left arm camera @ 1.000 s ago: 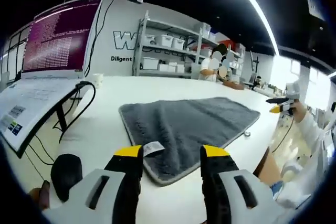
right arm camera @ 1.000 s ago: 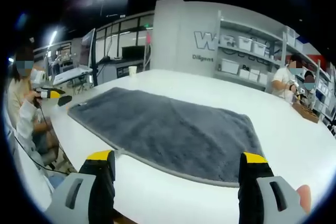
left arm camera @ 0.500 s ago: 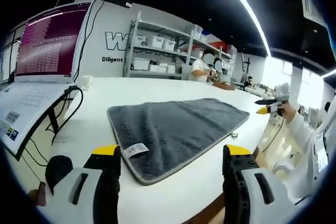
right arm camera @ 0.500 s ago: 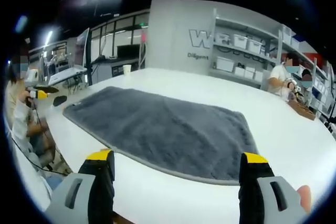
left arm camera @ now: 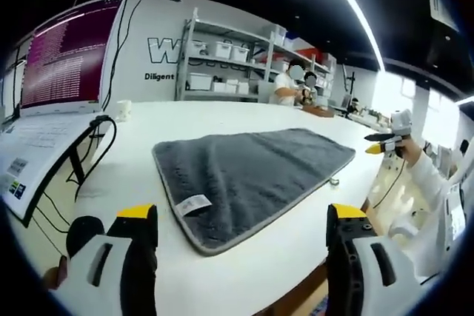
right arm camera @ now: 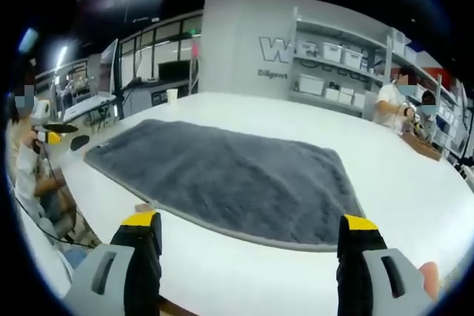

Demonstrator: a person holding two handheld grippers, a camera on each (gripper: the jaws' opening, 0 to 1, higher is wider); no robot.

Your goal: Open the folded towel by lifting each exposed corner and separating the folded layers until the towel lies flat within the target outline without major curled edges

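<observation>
White desk [left arm camera: 148, 153] carries the grey towel [left arm camera: 252, 172] spread flat. Left gripper [left arm camera: 241, 231] has widened and backed off it; right gripper [right arm camera: 248, 234] stays apart, so unfolding looks finished.

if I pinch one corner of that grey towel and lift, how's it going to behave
The grey towel looks plush and lies limp on the white table, so it would probably drape and sag. Its corner near the white label seems thin and low-lying, so likely awkward to pinch.
</observation>
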